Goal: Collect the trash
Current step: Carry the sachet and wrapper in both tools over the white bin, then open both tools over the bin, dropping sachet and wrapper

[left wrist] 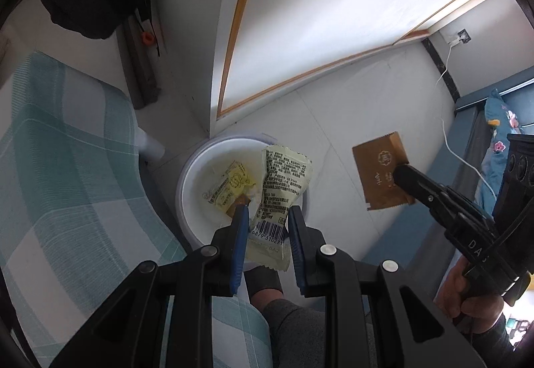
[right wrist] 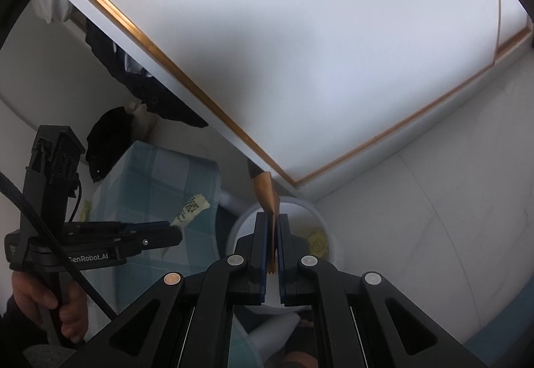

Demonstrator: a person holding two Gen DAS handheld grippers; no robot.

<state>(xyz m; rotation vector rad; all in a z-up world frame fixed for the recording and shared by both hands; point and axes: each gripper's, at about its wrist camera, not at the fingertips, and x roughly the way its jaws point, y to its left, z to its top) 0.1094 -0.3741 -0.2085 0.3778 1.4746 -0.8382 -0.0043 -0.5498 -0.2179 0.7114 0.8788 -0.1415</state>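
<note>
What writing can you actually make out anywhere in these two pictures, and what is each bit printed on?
"GenRobot.AI": on the side of the left gripper.
"DA": cut-off letters on the right gripper.
"6879 51027": partial digits under the barcode on the pale wrapper in the left gripper.
Dense print on that wrapper: too small to read.
Gold characters and emblem on the brown packet: unreadable.
Yellow wrapper in the white bin: blurred.

A pale yellow-green wrapper [left wrist: 283,191] carries black print and a barcode. At its 9 o'clock, a bright yellow packet [left wrist: 230,186] lies in the white bin [left wrist: 187,188]. The brown wrapper [left wrist: 380,167] bears a faint emblem. The cushion [left wrist: 66,147] is teal-and-white plaid.
</note>
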